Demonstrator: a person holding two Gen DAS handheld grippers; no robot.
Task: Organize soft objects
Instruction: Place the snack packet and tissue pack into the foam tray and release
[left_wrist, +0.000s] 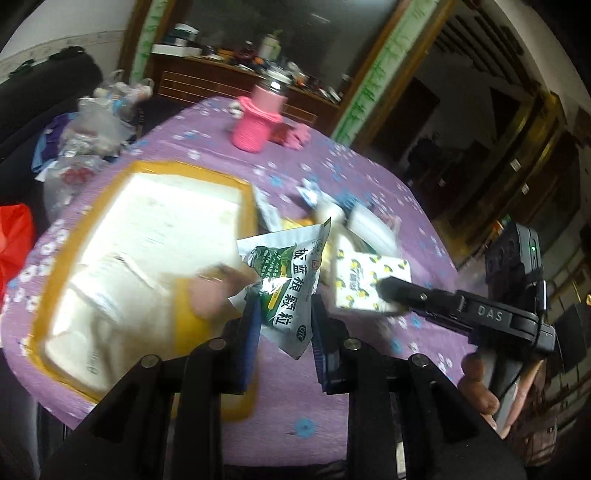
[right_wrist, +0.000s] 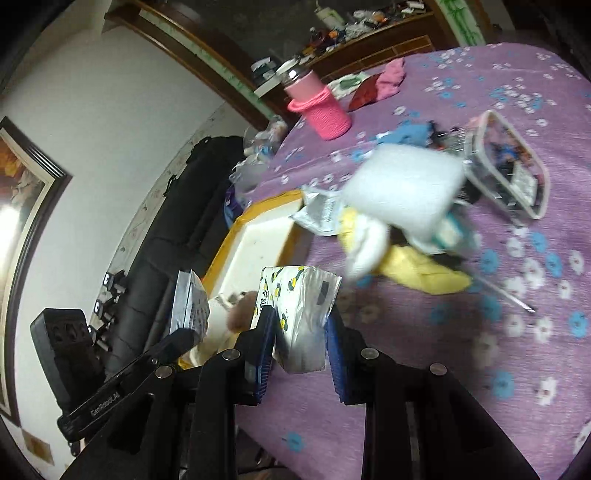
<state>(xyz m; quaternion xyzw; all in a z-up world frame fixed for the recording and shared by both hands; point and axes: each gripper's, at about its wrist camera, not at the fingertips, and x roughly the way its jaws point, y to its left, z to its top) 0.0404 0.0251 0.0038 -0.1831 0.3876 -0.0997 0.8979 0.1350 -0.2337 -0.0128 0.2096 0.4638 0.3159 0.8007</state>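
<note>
- Purple flowered tablecloth (right_wrist: 424, 369) over a round table, taken here as the landmark.
- On its far part, upright: pink knitted sleeve around a metal-lidded bottle (left_wrist: 258, 118).
- Just beside that bottle, near the far edge: dark red and pink cloth bits (right_wrist: 380, 86).
- On the cloth, right of centre in the right wrist view: clear plastic container (right_wrist: 513, 170) with small dark items inside.
- Beyond the far edge: wooden sideboard (left_wrist: 207, 79) cluttered on top.
- Off the left edge: crumpled clear plastic bags (left_wrist: 85, 140), and further along a red bag (left_wrist: 14, 240).
- Also off the left edge: black sofa (right_wrist: 173, 229) against the white wall.
- On that wall: dark-framed picture (right_wrist: 22, 206).
</note>
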